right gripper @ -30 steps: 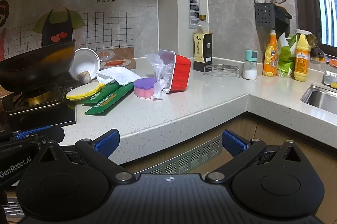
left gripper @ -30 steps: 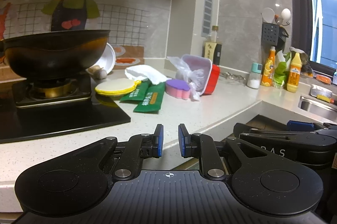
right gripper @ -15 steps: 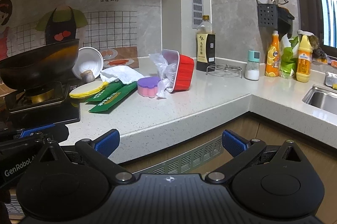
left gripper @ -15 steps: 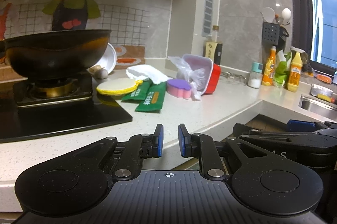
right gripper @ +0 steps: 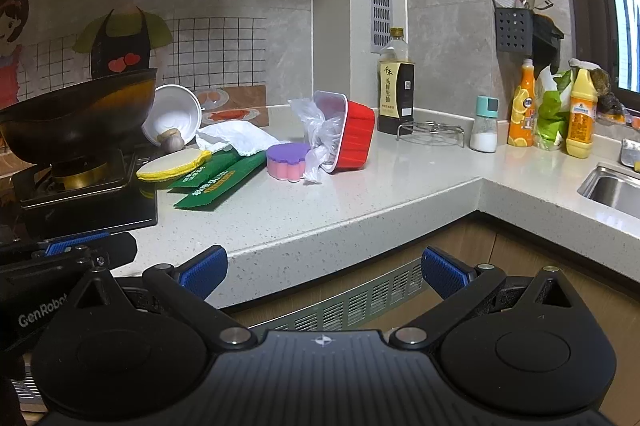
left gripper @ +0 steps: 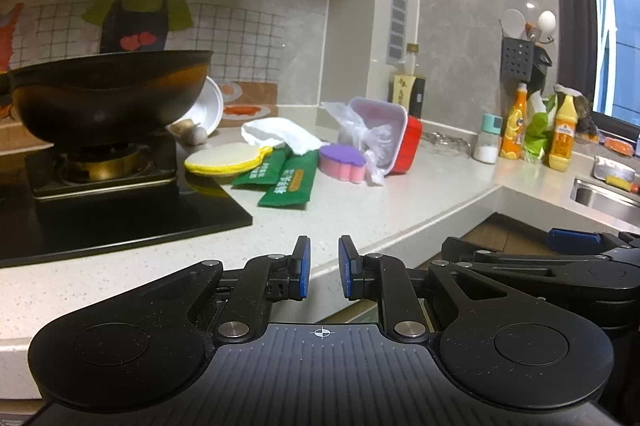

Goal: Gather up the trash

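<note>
Trash lies grouped on the pale countertop [right gripper: 360, 193]: a red foil tray [right gripper: 356, 139] tipped on its side with a crumpled clear plastic bag [right gripper: 320, 133] at its mouth, a pink-and-purple sponge [right gripper: 286, 159], two green packets [right gripper: 216, 181], a white crumpled tissue [right gripper: 236, 137] and a yellow-rimmed round pad [right gripper: 172, 163]. The left wrist view shows the same tray [left gripper: 410, 145], sponge [left gripper: 342, 161] and packets [left gripper: 288, 181]. My left gripper [left gripper: 323, 268] hovers at the counter's front edge, jaws a narrow gap apart and empty. My right gripper [right gripper: 323, 268] stands wide open, empty, short of the counter edge.
A dark wok [right gripper: 76, 113] sits on the gas hob at the left, with a white bowl [right gripper: 172, 113] leaning behind it. A soy bottle [right gripper: 396, 85], wire trivet [right gripper: 432, 131], salt shaker [right gripper: 484, 123] and orange and yellow bottles line the back. A steel sink [right gripper: 612, 189] lies at the right.
</note>
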Demonstrator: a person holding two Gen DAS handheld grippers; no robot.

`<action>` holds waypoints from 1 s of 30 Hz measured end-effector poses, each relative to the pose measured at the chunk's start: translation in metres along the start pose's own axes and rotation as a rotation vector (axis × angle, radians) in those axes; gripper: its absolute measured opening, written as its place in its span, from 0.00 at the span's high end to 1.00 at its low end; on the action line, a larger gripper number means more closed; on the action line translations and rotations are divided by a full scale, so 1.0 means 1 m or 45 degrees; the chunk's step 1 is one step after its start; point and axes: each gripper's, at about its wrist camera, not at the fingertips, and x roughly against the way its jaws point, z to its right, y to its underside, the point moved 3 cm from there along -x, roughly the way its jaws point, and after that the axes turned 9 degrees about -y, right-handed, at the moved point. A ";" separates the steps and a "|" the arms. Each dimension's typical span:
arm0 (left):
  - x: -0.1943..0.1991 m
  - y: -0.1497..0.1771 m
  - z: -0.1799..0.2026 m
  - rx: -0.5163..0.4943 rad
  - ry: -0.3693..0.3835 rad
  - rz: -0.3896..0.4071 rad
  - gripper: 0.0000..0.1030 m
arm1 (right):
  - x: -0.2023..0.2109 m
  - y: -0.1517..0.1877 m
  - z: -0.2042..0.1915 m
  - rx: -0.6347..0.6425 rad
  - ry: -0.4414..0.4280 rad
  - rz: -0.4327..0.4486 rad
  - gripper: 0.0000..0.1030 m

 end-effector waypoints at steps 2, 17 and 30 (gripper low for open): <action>0.000 0.000 0.001 -0.003 0.002 0.000 0.81 | -0.001 0.001 0.001 -0.006 -0.001 -0.002 0.00; 0.000 0.002 0.002 -0.004 0.003 -0.001 0.81 | 0.000 0.004 0.003 -0.014 0.000 -0.012 0.00; -0.013 -0.002 0.008 -0.005 0.009 -0.025 0.81 | -0.009 0.000 0.012 -0.020 0.006 -0.034 0.00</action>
